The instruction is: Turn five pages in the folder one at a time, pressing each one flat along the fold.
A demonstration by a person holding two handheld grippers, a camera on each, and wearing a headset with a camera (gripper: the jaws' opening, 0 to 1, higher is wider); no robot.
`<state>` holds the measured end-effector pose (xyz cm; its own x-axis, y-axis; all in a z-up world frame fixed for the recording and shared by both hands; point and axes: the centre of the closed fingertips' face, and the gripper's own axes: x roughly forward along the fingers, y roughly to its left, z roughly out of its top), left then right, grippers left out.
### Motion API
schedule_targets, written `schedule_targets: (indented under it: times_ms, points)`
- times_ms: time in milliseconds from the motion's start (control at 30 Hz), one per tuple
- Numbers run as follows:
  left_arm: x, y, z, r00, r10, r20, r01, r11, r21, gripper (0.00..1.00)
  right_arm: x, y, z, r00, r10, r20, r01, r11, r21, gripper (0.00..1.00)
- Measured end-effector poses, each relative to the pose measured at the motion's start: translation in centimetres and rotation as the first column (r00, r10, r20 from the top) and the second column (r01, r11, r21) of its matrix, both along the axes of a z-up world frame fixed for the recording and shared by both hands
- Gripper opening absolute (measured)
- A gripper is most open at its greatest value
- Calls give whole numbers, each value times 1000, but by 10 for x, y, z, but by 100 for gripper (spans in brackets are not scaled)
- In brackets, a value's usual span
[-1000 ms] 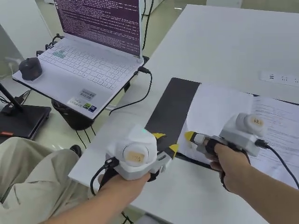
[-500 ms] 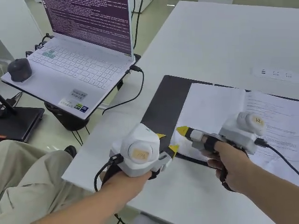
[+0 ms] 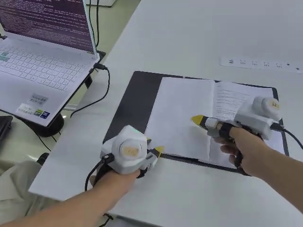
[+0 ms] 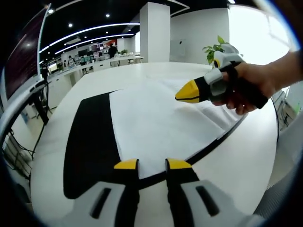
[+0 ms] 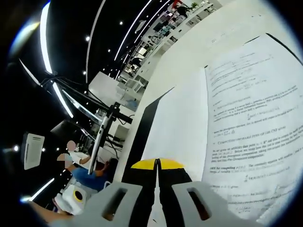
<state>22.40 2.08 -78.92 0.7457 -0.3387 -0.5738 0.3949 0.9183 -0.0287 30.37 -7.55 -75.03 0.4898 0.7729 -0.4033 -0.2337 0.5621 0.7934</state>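
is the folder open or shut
Open: the folder lies spread flat, with a blank page and a printed page facing up.

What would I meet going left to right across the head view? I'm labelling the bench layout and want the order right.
laptop → left tongs → right tongs → power strip

Bright, even overhead light fills the head view; the broad white matte tabletop (image 3: pixel 199 38) carries only soft shadows, no hard glare; in the left gripper view white ceiling strip lights (image 4: pixel 90 30) glow and the upper right burns out; both gripper views bow strongly at their edges; print on the white paper page (image 5: pixel 246 109) blurs.
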Motion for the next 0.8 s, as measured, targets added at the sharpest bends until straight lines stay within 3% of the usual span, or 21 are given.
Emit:
schedule_targets:
  times_ms: [167, 300, 433, 500, 600, 800]
  points:
    - [-1, 0, -1, 1000, -8, 24, 8, 1000, 19, 19, 19, -10, -3, 998, -56, -35, 57, 998, 22, 0]
    - [-1, 2, -1, 999, -9, 41, 7, 999, 35, 20, 34, -13, -7, 978, -136, -161, 155, 981, 114, 0]
    - [-1, 2, 0, 999, 0, 45, -2, 1000, 30, 20, 41, -17, -13, 960, -168, -225, 202, 969, 139, 0]
    - [-1, 2, 0, 999, -2, 48, 0, 999, 34, 20, 43, -21, -17, 952, -185, -246, 222, 966, 135, 0]
    - [-1, 3, -1, 999, -1, 48, -1, 999, 35, 20, 46, -20, -17, 938, -192, -289, 247, 954, 171, 0]
    - [-1, 3, -2, 999, 1, 50, -3, 999, 36, 20, 62, -22, -15, 919, -236, -316, 306, 931, 197, 0]
